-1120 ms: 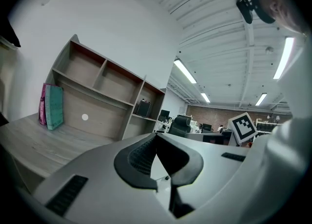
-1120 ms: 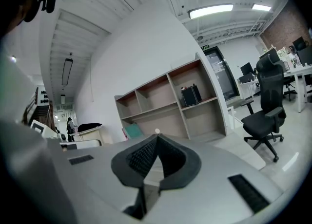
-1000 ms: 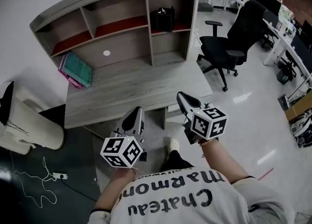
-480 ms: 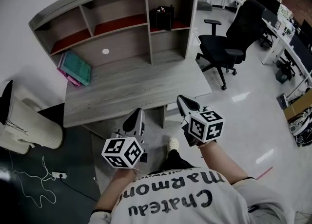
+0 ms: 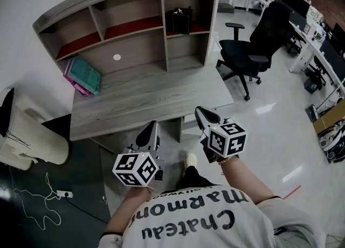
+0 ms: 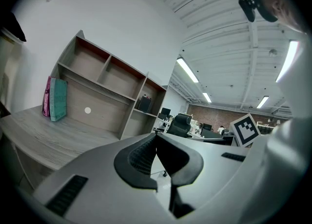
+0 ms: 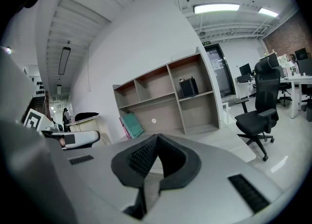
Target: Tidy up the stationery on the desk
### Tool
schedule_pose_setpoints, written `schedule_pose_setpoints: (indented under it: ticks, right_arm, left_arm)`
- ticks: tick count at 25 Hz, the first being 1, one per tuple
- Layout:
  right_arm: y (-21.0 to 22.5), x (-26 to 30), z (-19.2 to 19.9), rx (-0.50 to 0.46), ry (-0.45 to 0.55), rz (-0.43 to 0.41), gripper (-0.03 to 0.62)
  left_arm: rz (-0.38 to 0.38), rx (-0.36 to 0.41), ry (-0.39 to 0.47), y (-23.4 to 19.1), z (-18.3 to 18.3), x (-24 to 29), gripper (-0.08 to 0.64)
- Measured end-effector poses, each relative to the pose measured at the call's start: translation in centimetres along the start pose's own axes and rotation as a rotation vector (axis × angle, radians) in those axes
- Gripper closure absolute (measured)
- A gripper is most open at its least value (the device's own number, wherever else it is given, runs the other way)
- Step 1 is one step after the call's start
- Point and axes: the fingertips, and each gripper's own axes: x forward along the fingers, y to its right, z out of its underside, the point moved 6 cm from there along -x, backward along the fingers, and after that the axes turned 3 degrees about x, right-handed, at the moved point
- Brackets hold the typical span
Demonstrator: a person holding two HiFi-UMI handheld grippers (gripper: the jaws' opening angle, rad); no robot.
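Grey desk (image 5: 145, 98) is sitting almost bare, with books (image 5: 85, 75) leaning at its back-left and a black organiser (image 5: 182, 20) parked in the hutch (image 5: 164, 31), so left gripper (image 5: 150, 129) and right gripper (image 5: 202, 114) are hovering off its front edge, jaws pressed together on nothing, likely staging a reach.

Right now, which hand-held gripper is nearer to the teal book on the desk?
Left. The left hand-held gripper sits off the desk front, diagonally from the teal book; the right hand-held gripper is farther right.
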Motion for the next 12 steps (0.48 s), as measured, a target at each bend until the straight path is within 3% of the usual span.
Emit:
schedule_pose_setpoints:
  ticks: [12]
  right_arm:
    - [-0.17, -0.70, 0.22, 0.000, -0.002, -0.006, 0.580]
  left_arm:
    - [0.006, 0.004, 0.005, 0.74, -0.03, -0.38, 0.545]
